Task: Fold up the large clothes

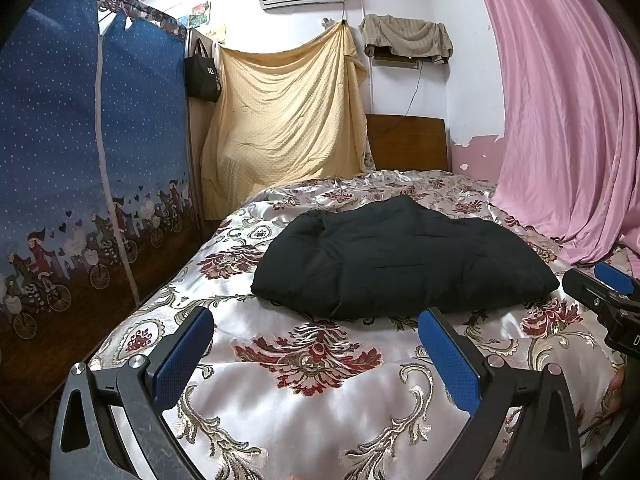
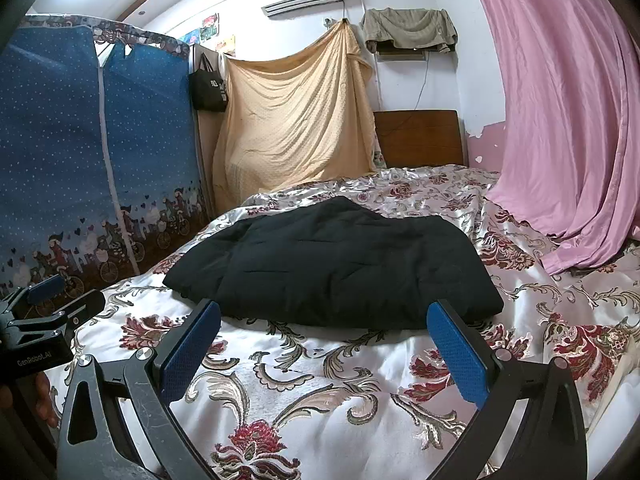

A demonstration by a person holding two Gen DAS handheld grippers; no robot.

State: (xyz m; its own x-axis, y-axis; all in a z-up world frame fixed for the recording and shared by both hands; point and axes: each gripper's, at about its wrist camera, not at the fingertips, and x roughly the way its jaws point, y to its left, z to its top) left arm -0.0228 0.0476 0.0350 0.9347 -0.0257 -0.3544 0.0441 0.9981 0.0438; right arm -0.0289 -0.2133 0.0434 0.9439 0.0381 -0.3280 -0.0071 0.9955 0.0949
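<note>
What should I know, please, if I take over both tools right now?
Left tool: open, empty, above the bedspread, short of the garment.
Right tool: open, empty, also just short of it.
Garment: black, padded, lying mid-bed as a compact, roughly rectangular bundle; neither tool touches it.
Done: it looks already folded, though I cannot tell how many layers.
Left: probably only a check of the edges, or one more fold if a smaller bundle is wanted.
</note>
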